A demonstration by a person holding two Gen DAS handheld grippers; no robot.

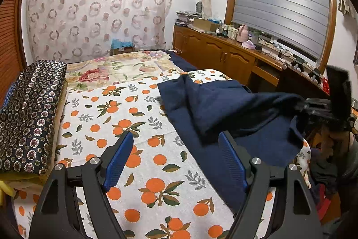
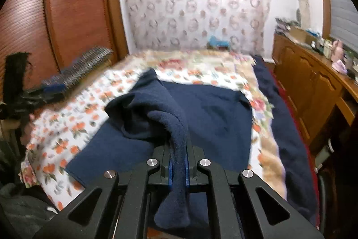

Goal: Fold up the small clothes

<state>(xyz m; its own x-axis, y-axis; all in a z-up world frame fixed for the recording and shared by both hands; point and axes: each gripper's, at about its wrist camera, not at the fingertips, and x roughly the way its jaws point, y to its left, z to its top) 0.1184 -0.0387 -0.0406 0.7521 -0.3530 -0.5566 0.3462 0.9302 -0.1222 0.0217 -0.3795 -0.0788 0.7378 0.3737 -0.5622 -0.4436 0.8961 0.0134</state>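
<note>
- Fleece [image 2: 176,149] sits pinched between the right gripper [image 2: 178,162] pads, jaws clamped on a bunched edge of the navy garment; a tail of cloth hangs back toward the camera.
- From that grip, the garment rises in a fold and spreads flat across the sheet [image 2: 73,127], printed with oranges, on the bed.
- Left gripper [image 1: 176,158] hovers over the sheet with jaws wide apart, nothing between its blue pads [image 1: 117,162]; the garment's near edge lies just beside its right finger.
- In the left view, the right gripper [image 1: 299,104] lifts the garment's corner at the bed's right side.
- Patterned cushion [image 1: 29,113] lies at the bed's left edge.
- Wooden cabinet [image 1: 223,53] stands along the right wall.
</note>
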